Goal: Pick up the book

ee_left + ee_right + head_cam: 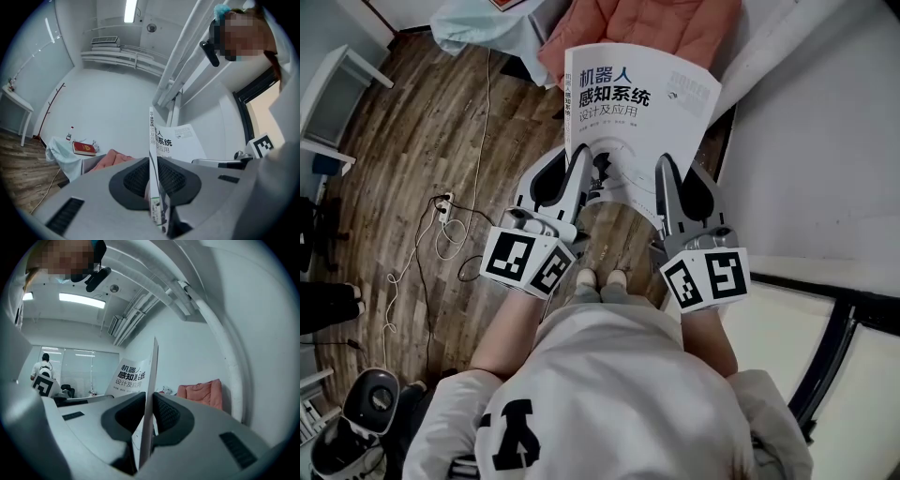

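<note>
White book [633, 112], long axis forward

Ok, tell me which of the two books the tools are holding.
The white book with the black title: the left tool and the right tool are both clamped on it. The red book lies apart on the pale cloth in the background.

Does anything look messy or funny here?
A little. The book is pinched near its lower edge by the left gripper and the right gripper, and its soft cover bows between them. On the wooden floor, white cables lie in loose tangles. Nothing looks spilled or broken.
</note>
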`<state>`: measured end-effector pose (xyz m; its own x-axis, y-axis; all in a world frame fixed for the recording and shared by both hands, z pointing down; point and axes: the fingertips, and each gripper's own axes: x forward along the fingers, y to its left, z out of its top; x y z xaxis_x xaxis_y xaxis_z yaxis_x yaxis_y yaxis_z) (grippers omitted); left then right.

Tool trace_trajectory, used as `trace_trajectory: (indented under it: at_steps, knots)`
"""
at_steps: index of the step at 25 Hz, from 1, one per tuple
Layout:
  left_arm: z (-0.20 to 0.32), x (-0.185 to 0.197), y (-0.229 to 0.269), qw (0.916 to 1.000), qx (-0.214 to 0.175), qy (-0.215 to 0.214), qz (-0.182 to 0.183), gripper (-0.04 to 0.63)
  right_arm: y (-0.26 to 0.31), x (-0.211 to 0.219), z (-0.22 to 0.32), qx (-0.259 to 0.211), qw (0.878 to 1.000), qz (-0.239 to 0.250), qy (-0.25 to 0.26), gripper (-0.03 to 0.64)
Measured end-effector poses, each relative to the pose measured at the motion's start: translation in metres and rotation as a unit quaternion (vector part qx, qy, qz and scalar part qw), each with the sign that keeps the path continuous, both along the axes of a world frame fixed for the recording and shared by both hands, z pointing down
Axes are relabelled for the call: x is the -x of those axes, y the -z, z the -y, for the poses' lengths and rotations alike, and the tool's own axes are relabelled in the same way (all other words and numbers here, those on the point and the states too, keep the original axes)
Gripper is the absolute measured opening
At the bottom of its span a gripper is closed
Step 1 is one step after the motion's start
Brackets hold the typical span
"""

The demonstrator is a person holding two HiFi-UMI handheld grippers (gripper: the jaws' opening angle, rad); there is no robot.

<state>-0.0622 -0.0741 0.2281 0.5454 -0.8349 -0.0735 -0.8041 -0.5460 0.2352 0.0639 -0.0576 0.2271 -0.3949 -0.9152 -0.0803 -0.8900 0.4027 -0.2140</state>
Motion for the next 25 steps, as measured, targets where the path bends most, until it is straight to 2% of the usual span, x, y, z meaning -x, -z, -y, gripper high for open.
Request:
trace_trajectory:
  at_steps: [9,25]
  knots:
    - [0.0008,-0.0006,-0.0023,0.9999,0.012,0.003,-0.009,0.046,0.0002,-0.0007,0.0011,0.000,1.000,-0.003,0.006,0.066]
    - [0.0006,-0.0017,-0.0035,0.9998,0.011,0.011,-0.009,0.046,-0.0001,-0.0017,0.0021,0.000,1.000,-0.008,0.009,0.065]
